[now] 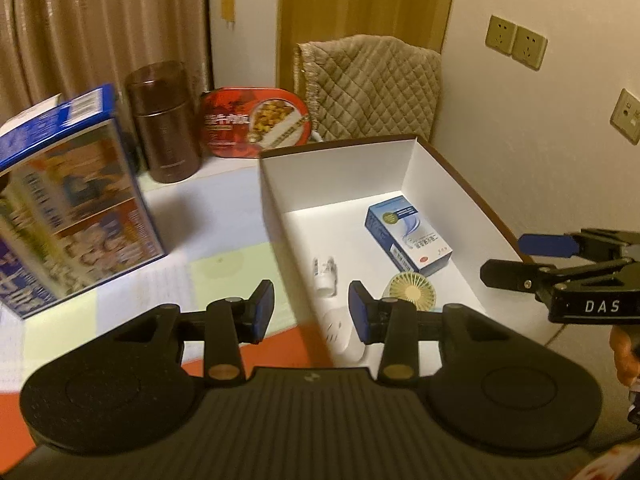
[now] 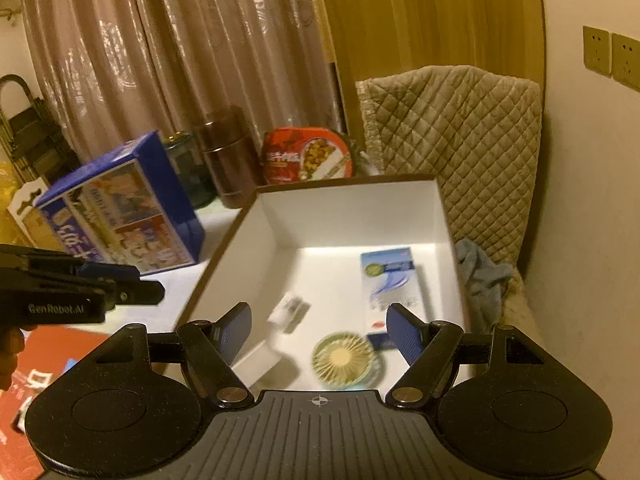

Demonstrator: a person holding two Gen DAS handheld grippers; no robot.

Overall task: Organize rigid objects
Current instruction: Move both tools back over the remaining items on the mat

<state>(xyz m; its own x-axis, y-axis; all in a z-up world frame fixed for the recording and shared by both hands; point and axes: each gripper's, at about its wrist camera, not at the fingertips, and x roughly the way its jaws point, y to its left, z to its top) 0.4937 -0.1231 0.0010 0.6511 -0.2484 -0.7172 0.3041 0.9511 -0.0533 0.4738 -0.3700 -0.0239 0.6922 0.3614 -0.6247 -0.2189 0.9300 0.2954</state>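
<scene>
A white open box (image 1: 404, 168) (image 2: 352, 212) sits on the table. Inside it lie a blue-and-white carton (image 1: 408, 234) (image 2: 394, 284), a small round fan (image 1: 408, 292) (image 2: 343, 360), a small white bottle (image 1: 325, 276) (image 2: 289, 312) and a white plastic piece (image 1: 338, 330) (image 2: 260, 364). My left gripper (image 1: 311, 312) is open and empty, over the box's near left corner. My right gripper (image 2: 318, 334) is open and empty above the box's near end, over the fan. Each gripper shows in the other's view, the right one (image 1: 560, 264), the left one (image 2: 80, 284).
A large blue printed box (image 1: 72, 208) (image 2: 120, 216) stands left of the white box. Behind are a brown canister (image 1: 164, 120) (image 2: 228, 156), a red food tin (image 1: 254, 122) (image 2: 308, 156) and a quilted chair back (image 1: 372, 84) (image 2: 452, 152). Red packaging (image 2: 52, 364) lies near left.
</scene>
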